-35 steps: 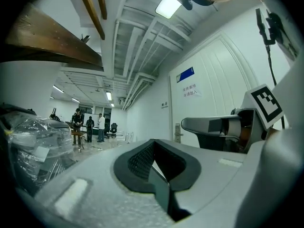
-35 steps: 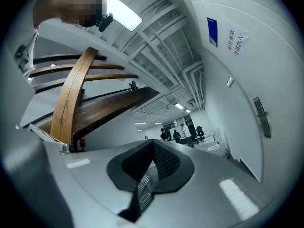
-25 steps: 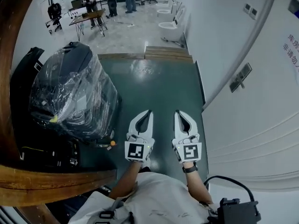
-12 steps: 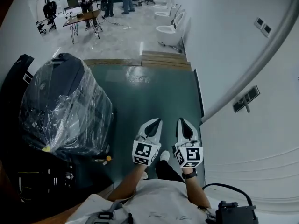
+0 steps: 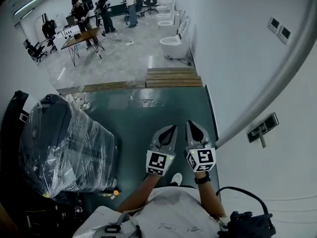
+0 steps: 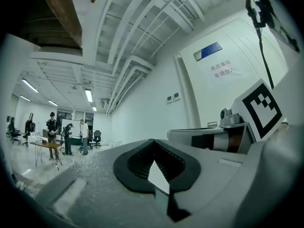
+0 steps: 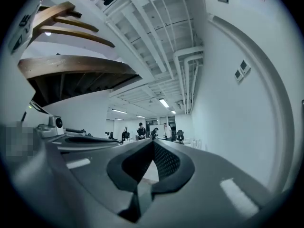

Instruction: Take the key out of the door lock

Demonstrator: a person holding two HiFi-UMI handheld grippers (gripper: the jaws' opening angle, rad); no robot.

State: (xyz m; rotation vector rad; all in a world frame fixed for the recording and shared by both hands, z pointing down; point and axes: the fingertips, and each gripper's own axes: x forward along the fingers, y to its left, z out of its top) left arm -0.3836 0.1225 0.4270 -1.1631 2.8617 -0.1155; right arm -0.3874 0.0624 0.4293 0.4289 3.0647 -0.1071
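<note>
No key or door lock shows clearly in any view. On the white surface at the right of the head view sits a small grey plate [image 5: 260, 129] with a thin piece sticking out of it; I cannot tell what it is. My left gripper [image 5: 173, 128] and right gripper [image 5: 189, 124] are held side by side over the green floor [image 5: 143, 118], pointing away from me. Both are shut with nothing between the jaws. In the left gripper view the left gripper [image 6: 153, 142] points at the far room, as does the right gripper [image 7: 153, 142] in its own view.
A dark bulky object wrapped in clear plastic [image 5: 64, 148] stands at the left. Wooden planks [image 5: 171, 77] edge the green floor ahead. Beyond them are white toilets [image 5: 173, 42] and people round a table [image 5: 81, 36]. The white wall with switches [image 5: 277, 28] runs along the right.
The head view has swung up and away from the brown wooden beam at the left, which has left the picture. Both grippers have drawn closer together and stay shut.
</note>
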